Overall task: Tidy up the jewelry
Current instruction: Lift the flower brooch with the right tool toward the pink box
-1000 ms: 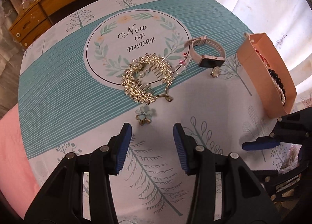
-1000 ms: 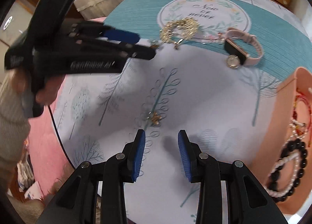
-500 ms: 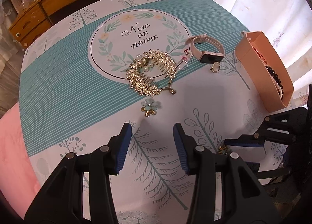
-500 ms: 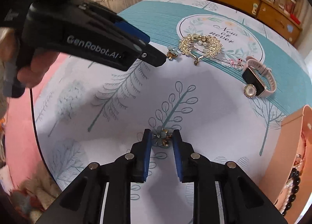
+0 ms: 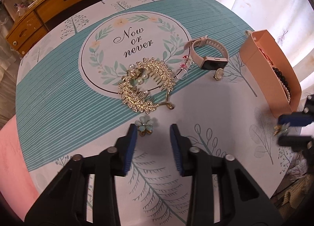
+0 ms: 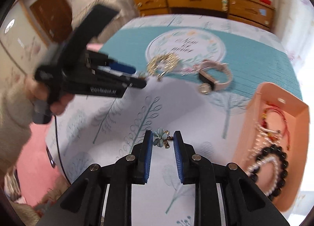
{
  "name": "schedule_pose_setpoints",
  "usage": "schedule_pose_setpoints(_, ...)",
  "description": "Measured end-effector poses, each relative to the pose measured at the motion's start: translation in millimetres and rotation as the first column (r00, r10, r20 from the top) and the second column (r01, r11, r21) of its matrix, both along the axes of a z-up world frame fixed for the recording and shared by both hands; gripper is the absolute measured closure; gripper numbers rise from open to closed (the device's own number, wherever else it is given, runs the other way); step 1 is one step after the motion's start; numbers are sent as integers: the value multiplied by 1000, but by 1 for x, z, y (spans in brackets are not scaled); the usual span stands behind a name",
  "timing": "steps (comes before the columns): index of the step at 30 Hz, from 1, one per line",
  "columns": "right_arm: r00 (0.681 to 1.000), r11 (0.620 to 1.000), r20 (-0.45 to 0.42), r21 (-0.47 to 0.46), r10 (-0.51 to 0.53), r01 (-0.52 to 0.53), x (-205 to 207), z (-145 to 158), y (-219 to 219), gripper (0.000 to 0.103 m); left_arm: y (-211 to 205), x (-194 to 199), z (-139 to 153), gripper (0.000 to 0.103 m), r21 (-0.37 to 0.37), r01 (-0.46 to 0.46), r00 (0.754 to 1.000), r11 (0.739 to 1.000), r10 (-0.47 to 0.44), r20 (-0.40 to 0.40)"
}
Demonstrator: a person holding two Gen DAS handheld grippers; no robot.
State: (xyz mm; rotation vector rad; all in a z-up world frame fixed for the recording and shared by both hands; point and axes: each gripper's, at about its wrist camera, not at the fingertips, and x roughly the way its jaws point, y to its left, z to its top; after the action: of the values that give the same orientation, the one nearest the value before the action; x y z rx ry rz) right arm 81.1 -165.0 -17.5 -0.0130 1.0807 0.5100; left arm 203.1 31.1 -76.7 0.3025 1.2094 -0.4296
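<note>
A pale blue flower earring [image 5: 144, 125] lies on the tablecloth just inside the left fingertip of my left gripper [image 5: 153, 129]. Its jaws are closing, and the right pad is still apart from the earring. My right gripper [image 6: 162, 137] is shut on a matching blue flower earring [image 6: 160, 140] and holds it off the cloth. In the left wrist view that right gripper [image 5: 284, 130] hangs beside the near end of the peach box [image 5: 263, 72]. The left gripper [image 6: 137, 80] shows blurred in the right wrist view, with a hand on it.
A gold leaf hair comb [image 5: 147, 86], small pink-stone rings [image 5: 184, 68], a pink watch [image 5: 208, 55] and an oval ring [image 5: 218, 73] lie on the round table. The peach box [image 6: 253, 127] holds bead bracelets [image 6: 274, 163]. A wooden dresser [image 6: 196, 0] stands behind.
My right gripper closed on its flower earring and lifted it toward the peach box. My left gripper came close to the other flower earring and its jaws narrowed.
</note>
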Motion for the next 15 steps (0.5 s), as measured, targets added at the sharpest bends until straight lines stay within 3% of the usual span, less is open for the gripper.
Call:
schedule_pose_setpoints(8, 989, 986, 16, 81, -147, 145, -11, 24, -63, 82, 1, 5, -10, 91, 19, -26, 1000, 999, 26, 5)
schedule_pose_setpoints(15, 971, 965, 9, 111, -239, 237, -21, 30, -104, 82, -4, 0, -8, 91, 29, -41, 998, 999, 40, 37)
